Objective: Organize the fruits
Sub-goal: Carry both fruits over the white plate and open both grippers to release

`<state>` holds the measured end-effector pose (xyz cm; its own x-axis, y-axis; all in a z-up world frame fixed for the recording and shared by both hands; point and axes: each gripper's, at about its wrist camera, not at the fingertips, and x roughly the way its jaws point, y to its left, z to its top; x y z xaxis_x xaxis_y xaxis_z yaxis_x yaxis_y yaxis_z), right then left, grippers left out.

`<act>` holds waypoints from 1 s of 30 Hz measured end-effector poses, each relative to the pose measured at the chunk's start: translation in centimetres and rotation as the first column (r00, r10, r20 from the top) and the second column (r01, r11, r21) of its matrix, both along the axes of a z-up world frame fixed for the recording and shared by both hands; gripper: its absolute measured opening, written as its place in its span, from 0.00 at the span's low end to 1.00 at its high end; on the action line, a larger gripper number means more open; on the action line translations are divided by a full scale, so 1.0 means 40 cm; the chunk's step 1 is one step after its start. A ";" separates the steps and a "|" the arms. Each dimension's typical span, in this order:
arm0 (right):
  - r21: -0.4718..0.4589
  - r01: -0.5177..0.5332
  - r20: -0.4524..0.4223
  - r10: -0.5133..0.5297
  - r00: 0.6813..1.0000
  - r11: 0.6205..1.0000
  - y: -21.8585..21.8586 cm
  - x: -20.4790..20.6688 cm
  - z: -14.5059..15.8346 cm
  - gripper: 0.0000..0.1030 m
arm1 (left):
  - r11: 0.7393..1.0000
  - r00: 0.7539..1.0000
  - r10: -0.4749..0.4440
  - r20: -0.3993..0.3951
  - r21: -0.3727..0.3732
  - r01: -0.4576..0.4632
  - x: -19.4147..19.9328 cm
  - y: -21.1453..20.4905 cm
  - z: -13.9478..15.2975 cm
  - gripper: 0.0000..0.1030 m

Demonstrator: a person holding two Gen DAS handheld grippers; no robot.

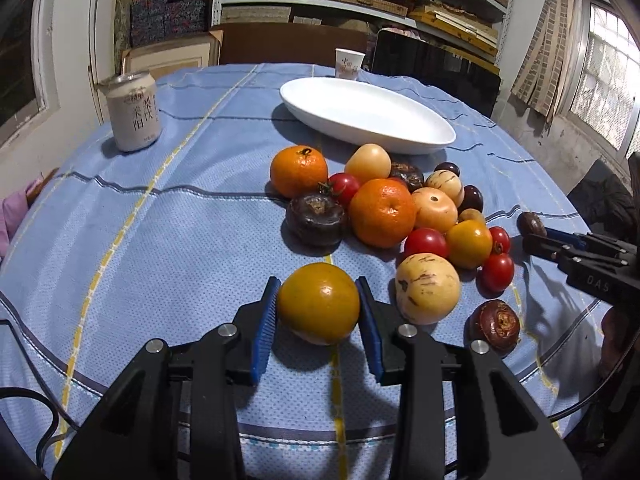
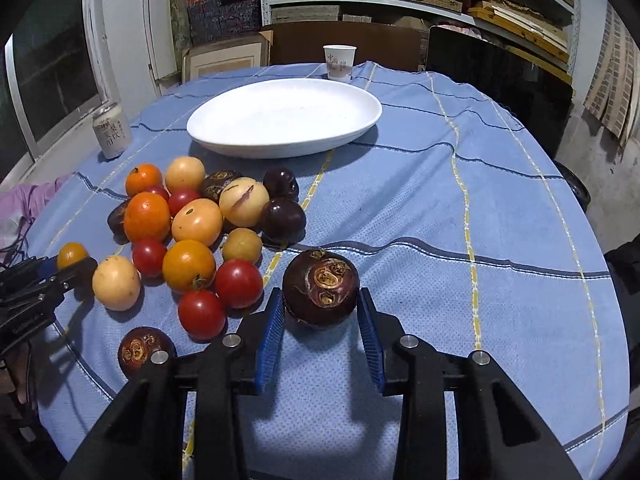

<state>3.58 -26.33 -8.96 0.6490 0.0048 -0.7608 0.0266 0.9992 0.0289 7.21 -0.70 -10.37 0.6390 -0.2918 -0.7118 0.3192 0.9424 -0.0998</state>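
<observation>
Here the left gripper (image 1: pixel 318 304) pinches a yellow-orange fruit (image 1: pixel 319 303) between its blue pads, near the front edge of the tabletop (image 1: pixel 160 240). The right gripper (image 2: pixel 320 306) pinches a dark brown fruit (image 2: pixel 320 287) the same way. The pile of fruits (image 2: pixel 192 224) sits toward the left side, just in front of the white plate (image 2: pixel 284 116). A can (image 1: pixel 134 111) stands by the left edge, and a paper cup (image 2: pixel 339 62) by the far edge.

Daylight enters through the window (image 1: pixel 604 80) to the right of the white plate (image 1: pixel 366 114), throwing soft shadows to the plate's left and near side. Small glare spots shine on the yellow-orange fruit (image 1: pixel 319 303) nearest the lens. Both fisheye views are sharp at centre, with bent, dark-vignetted edges.
</observation>
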 end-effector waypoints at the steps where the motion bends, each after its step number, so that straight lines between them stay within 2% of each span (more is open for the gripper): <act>1: 0.009 0.001 0.009 -0.001 1.000 1.000 -0.004 -0.002 0.007 0.36 | 1.000 1.000 0.000 0.005 0.004 0.000 -0.004 -0.001 0.004 0.35; 8: 0.002 -0.036 0.084 0.035 0.996 0.999 -0.018 0.013 0.098 0.36 | 1.000 0.998 -0.002 0.060 -0.023 0.003 0.015 0.005 0.100 0.36; 13: -0.010 -0.054 0.109 0.055 0.993 0.998 -0.033 0.133 0.169 0.36 | 0.998 0.996 -0.034 0.079 -0.045 0.037 0.112 -0.038 0.175 0.36; 17: -0.023 -0.074 0.107 0.076 0.991 0.997 -0.040 0.278 0.192 0.36 | 0.997 0.995 -0.060 0.082 -0.040 0.063 0.258 -0.113 0.220 0.36; 19: -0.056 -0.074 0.093 0.079 0.992 0.996 -0.041 0.375 0.186 0.37 | 0.997 0.996 -0.071 0.052 -0.027 0.073 0.360 -0.159 0.218 0.36; 23: -0.095 -0.056 0.072 0.062 0.995 0.994 -0.055 0.531 0.147 0.37 | 0.996 0.996 -0.094 0.000 -0.005 0.094 0.551 -0.240 0.175 0.36; 25: -0.094 -0.053 0.055 0.058 0.997 0.994 -0.054 0.601 0.121 0.37 | 0.996 0.996 -0.093 -0.016 0.014 0.093 0.617 -0.264 0.150 0.36; 27: -0.115 -0.059 0.055 0.065 0.996 0.992 -0.040 0.643 0.102 0.38 | 0.996 0.994 -0.094 -0.062 -0.001 0.094 0.684 -0.286 0.124 0.36; 29: -0.154 -0.044 0.072 0.055 0.996 0.987 -0.028 0.668 0.097 0.66 | 0.995 0.988 -0.098 -0.117 -0.023 0.096 0.737 -0.303 0.102 0.39; 30: -0.170 -0.023 0.081 0.037 0.996 0.985 -0.028 0.672 0.099 0.82 | 0.995 0.987 -0.102 -0.128 -0.034 0.099 0.748 -0.304 0.098 0.48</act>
